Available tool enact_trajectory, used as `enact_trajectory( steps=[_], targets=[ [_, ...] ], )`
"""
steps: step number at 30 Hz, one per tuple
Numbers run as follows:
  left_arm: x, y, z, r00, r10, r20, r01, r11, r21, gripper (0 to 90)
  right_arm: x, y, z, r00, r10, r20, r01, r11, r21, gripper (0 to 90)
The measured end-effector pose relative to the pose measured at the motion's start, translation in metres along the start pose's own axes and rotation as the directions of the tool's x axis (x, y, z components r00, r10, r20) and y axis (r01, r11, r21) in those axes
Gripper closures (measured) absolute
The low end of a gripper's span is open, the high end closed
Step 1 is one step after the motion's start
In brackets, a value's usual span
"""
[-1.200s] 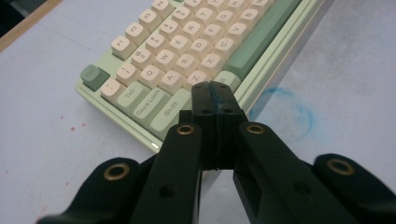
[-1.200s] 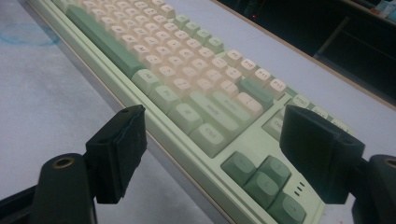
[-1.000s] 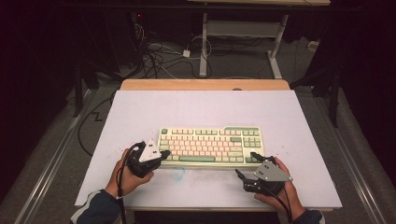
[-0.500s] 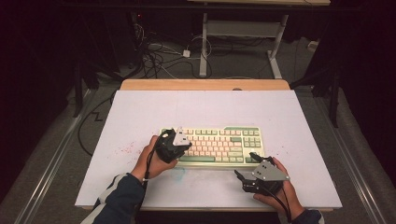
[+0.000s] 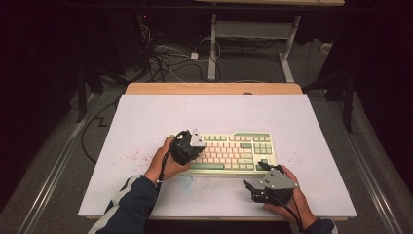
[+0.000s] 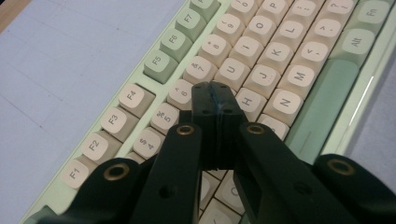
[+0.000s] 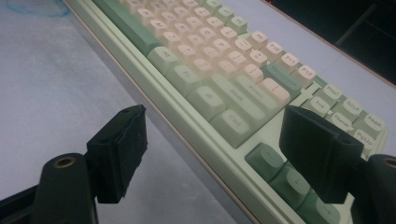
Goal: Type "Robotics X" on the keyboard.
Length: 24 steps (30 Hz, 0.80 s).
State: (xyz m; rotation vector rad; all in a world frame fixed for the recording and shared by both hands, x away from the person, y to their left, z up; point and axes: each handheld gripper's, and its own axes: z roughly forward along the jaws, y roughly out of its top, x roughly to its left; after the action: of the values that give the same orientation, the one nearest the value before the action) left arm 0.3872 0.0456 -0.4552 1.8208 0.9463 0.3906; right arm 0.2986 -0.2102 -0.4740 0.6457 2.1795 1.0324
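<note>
So here's where we're at: the keyboard sits flat on the white table, a bit toward our side of the middle, and we've got the left gripper parked over its left half. In the left gripper view the two black jaws are pressed tight together with nothing between them, and the closed tip is sitting right around the 6/Y/G/H area, looking like it's just above or touching the caps; we honestly can't tell from this angle whether a key is actually pushed down. So our read is that we're using the clenched tip like a finger to poke keys, and we're somewhere in the middle of that. The right gripper is hanging back at the near right corner of the keyboard, jaws spread wide with nothing in them. In its own view the keyboard's arrow-key corner shows between the two pads, but the pads aren't touching the case as far as we can see. Done so far, judging by how things lie: left tip lined up over the letter rows, board square on the table. Left to do: the actual press (or more presses), and whatever the right one is waiting for, maybe steadying the board. Nothing on the keyboard itself tells us which keys have been hit.
</note>
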Motion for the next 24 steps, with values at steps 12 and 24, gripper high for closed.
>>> enact_trajectory(
  steps=[12, 24],
  targets=[
    [0.003, -0.002, 0.01, 0.9997, 0.012, -0.022, -0.011, 0.9997, 0.021, 86.9, 0.001, 0.0, 0.001, 0.9999, -0.007, -0.011, 0.007, 1.0, 0.005, 24.1],
    [0.003, -0.004, 0.013, 0.9996, 0.018, -0.021, -0.018, 0.9995, 0.028, 85.9, 0.0, 0.0, 0.0, 1.0, 0.007, 0.006, -0.007, 1.0, -0.002, 24.5]
  ],
)
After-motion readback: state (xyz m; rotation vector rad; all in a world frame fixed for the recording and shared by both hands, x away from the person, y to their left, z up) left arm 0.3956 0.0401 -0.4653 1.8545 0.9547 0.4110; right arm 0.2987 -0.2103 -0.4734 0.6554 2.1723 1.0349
